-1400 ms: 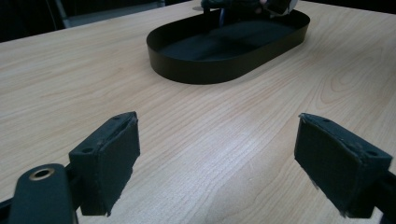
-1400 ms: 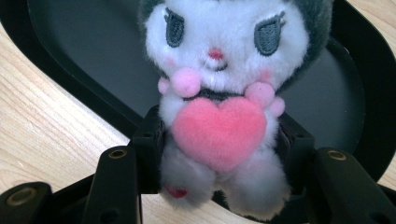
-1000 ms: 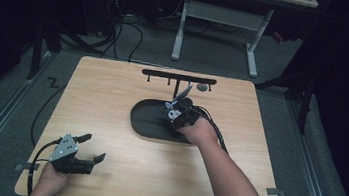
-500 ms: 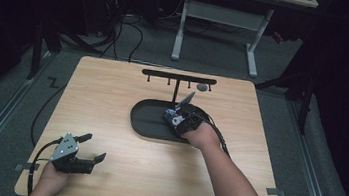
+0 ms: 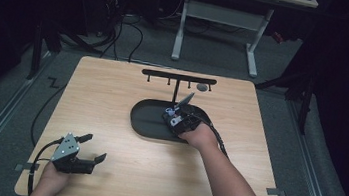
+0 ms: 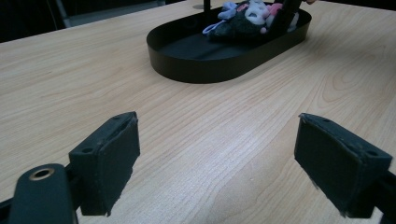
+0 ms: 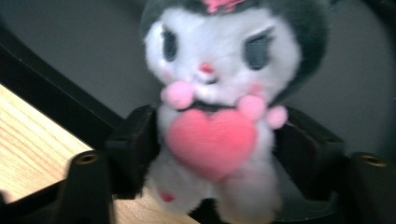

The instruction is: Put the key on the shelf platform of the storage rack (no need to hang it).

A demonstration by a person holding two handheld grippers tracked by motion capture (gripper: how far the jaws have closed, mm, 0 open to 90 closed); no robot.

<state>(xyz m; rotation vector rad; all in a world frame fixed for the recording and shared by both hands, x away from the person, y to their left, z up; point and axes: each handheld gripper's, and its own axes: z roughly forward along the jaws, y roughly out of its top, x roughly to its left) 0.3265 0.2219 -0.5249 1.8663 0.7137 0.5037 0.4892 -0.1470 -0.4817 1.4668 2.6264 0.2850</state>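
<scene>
While clamped, plush toy (image 7: pixel 215 116), above tray rim (image 7: pixel 56 98)

High view looks down on table (image 5: pixel 112 95); left gripper view shares its tray (image 6: pixel 224 70), low and near.

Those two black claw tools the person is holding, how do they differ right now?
The left gripper is open and holds nothing; the right gripper is closed on a plush toy. The left rests near the table's front corner; the right is over the black tray. Both are hand-held, with black jaws.
</scene>
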